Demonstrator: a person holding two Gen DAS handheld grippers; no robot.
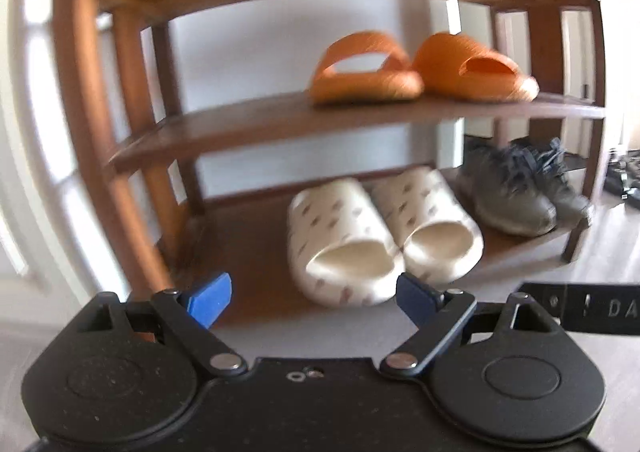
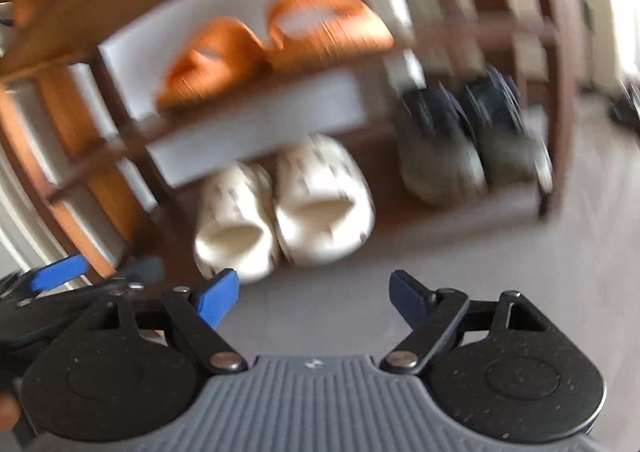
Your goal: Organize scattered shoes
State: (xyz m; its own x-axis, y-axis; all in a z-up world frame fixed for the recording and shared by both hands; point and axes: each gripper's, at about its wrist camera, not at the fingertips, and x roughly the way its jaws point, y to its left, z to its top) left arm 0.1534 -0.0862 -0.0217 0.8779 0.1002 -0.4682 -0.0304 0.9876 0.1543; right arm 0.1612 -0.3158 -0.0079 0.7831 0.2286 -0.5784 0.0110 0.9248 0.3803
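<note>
left wrist view is showing the left tool [image 1: 314, 294] spread and empty, as is the right tool [image 2: 314, 294]. white slippers [image 1: 380, 236] are sitting paired on the rack's [image 1: 132, 156] bottom shelf beside dark sneakers [image 1: 520, 188], orange slides [image 1: 420, 68] above: grouped by pair, likely already sorted.

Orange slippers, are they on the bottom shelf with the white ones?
No, the orange slippers sit on the middle shelf, one level above the white slippers.
</note>
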